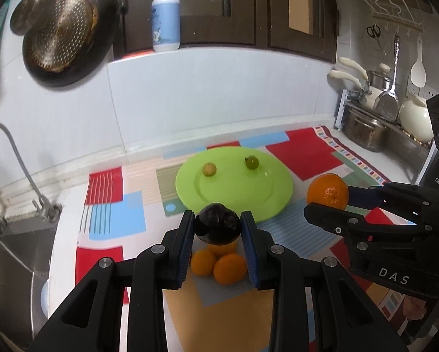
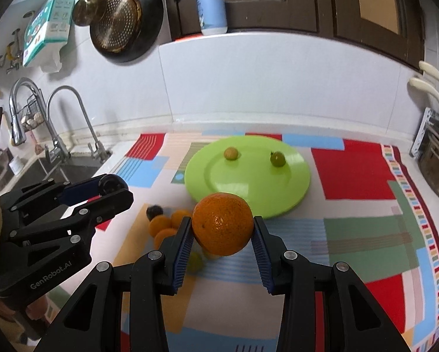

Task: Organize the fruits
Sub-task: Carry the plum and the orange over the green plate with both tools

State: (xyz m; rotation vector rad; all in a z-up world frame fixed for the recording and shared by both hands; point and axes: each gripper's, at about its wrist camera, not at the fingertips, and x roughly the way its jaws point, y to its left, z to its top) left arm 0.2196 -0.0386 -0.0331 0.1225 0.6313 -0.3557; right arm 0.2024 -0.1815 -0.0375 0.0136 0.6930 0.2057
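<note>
Kitchen counter under a patchwork mat (image 2: pixel 351 173) bears a green plate (image 1: pixel 266 196); left gripper (image 1: pixel 218 228) grasps a dark fruit (image 1: pixel 218 226), right gripper (image 2: pixel 223 231) an orange (image 2: pixel 223 227).

plate (image 1: pixel 273 190) centre bare; fruits (image 1: pixel 209 169) behind

A lime-green plate (image 2: pixel 293 182) carries two yellow-green fruits (image 2: pixel 230 153) at its twelve o'clock rim, on a mat (image 2: pixel 351 170) patchworked in red, sky blue, sage and cream stripes — with a bright orange (image 2: pixel 222 227) between black, blue-padded fingers (image 2: pixel 182 252) and a glossy near-black fruit (image 1: pixel 218 226).
</note>
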